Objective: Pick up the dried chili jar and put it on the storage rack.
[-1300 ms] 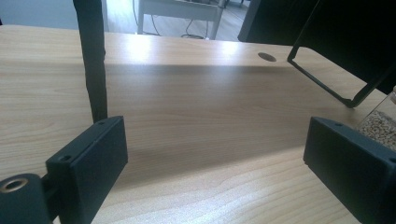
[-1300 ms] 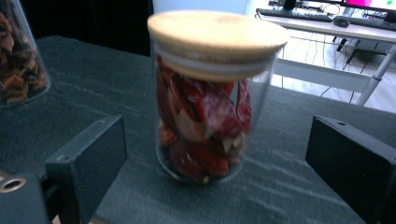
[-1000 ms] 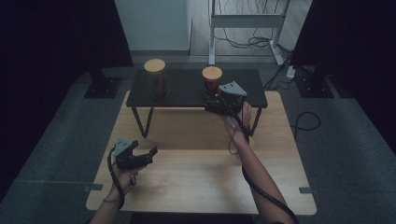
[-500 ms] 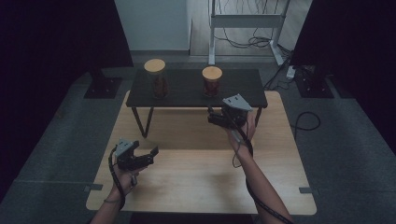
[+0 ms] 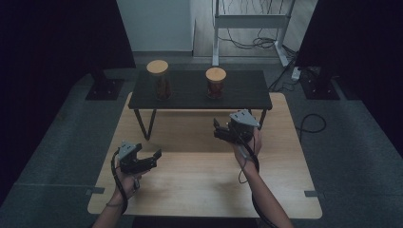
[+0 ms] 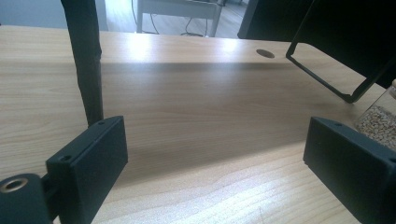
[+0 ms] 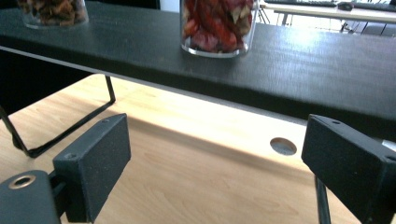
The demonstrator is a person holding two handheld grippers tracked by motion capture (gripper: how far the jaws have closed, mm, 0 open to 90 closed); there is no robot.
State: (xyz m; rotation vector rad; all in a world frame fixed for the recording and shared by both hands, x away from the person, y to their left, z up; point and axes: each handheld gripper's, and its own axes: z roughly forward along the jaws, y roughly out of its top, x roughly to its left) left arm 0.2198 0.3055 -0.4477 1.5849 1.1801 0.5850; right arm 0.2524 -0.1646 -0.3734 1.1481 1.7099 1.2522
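Red-filled jar on black shelf, beyond right hand-held gripper, apart

shelf – black | table – pale wood grain | jar – red contents

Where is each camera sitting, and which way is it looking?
High view: above the person's side, looking forward and down on the wooden table; forearms, left gripper, right gripper.
Left gripper view: low over the table, between open jaws, toward a shelf leg.
Right gripper view: between open jaws, toward the black shelf.
Shared: the red-filled jar.
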